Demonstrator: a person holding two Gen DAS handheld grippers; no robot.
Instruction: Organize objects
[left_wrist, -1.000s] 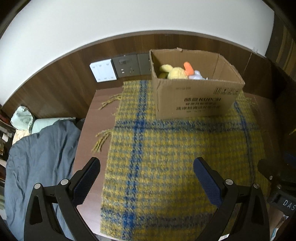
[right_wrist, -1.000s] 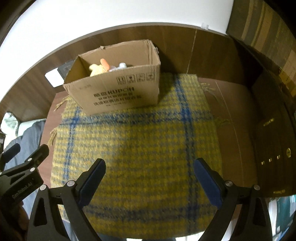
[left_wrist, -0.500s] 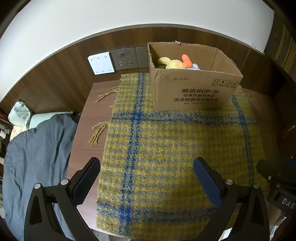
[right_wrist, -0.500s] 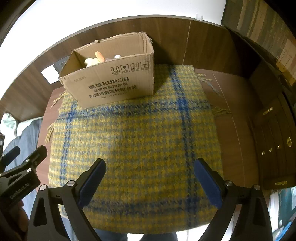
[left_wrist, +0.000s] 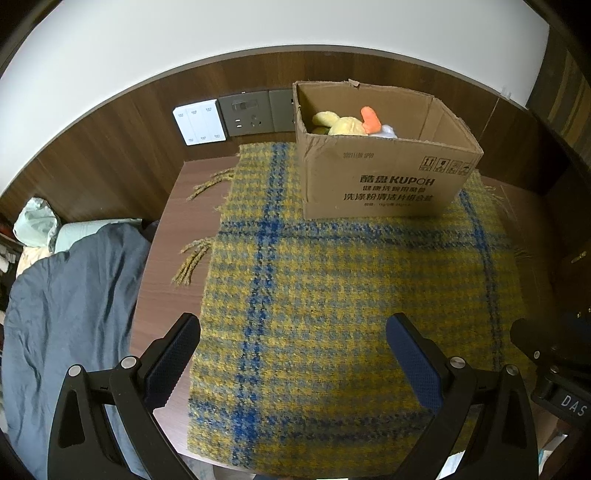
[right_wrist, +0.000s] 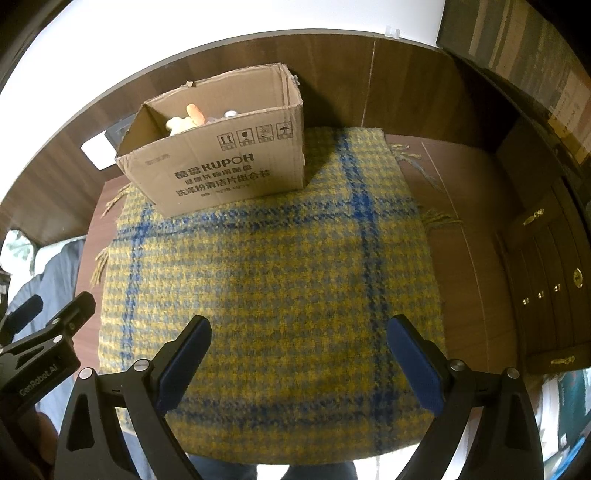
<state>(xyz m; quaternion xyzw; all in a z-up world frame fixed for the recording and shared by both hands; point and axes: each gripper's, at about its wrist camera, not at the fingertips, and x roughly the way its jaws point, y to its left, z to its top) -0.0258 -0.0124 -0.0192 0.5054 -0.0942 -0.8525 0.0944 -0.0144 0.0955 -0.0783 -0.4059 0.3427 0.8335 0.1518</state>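
left tongs (left_wrist: 293, 330) spread wide, empty, right tongs (right_wrist: 298, 332) likewise

Plush toy (left_wrist: 345, 125) in box (left_wrist: 384, 184) — box on blanket (left_wrist: 332, 295), far edge.

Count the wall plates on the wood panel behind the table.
3: a white switch plate leftmost, a grey socket plate beside it, and another grey plate partly behind the brown cardboard box. The box may hide more.

Matt corrugated cardboard box (left_wrist: 384, 177); coarse woollen cloth (left_wrist: 332, 302)
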